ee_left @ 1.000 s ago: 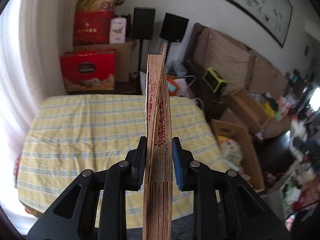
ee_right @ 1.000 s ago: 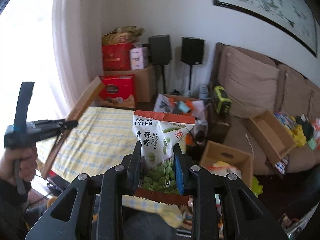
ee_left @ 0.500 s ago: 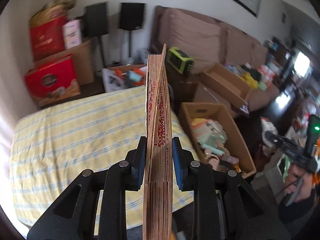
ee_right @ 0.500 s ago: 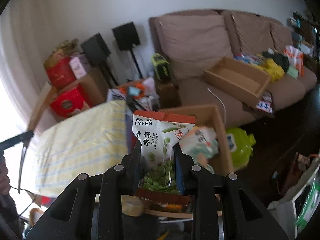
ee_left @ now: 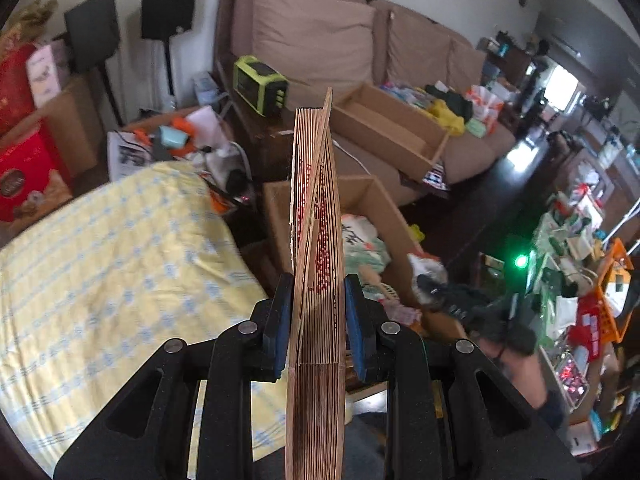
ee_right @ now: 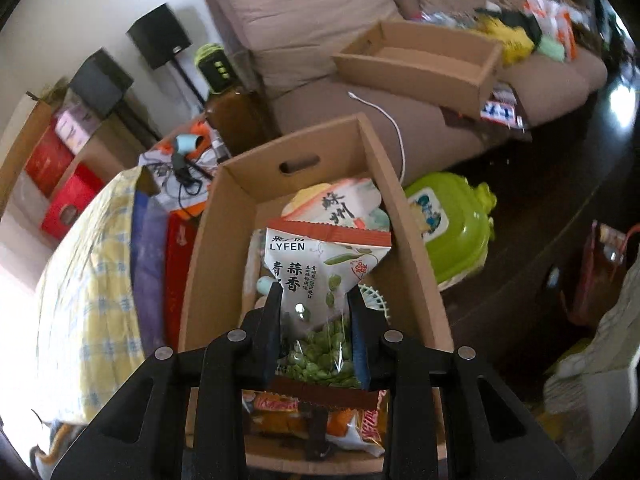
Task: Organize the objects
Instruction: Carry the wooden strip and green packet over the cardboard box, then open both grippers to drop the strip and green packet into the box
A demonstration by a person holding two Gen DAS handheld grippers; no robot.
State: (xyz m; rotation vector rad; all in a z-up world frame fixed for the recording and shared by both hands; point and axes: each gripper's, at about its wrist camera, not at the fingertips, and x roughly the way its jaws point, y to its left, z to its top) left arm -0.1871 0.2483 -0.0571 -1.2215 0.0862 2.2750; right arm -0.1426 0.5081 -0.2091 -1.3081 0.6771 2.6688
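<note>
My left gripper [ee_left: 316,292] is shut on a folded bamboo fan [ee_left: 316,240] with red marks, held edge-on above the gap between the table and a cardboard box [ee_left: 384,208]. In the right wrist view my right gripper [ee_right: 314,300] is shut on a white-and-orange bag of green peas [ee_right: 324,264], hanging over the open cardboard box [ee_right: 224,216]. Several snack bags lie in that box, among them a white packet [ee_right: 340,204] and orange wrappers [ee_right: 360,428]. The other gripper and a hand [ee_left: 480,312] show at the right of the left wrist view.
A table with a yellow checked cloth [ee_left: 100,272] stands left of the box. Behind are a brown sofa [ee_left: 320,40] bearing a shallow cardboard tray [ee_left: 384,128], two black speakers [ee_left: 168,8], red gift boxes [ee_left: 24,176] and a green plastic item [ee_right: 452,220] on the dark floor.
Both grippers swung right from the table toward the cardboard box, still gripping the fan and the pea bag. The right one dropped until the bag hangs over the box.
</note>
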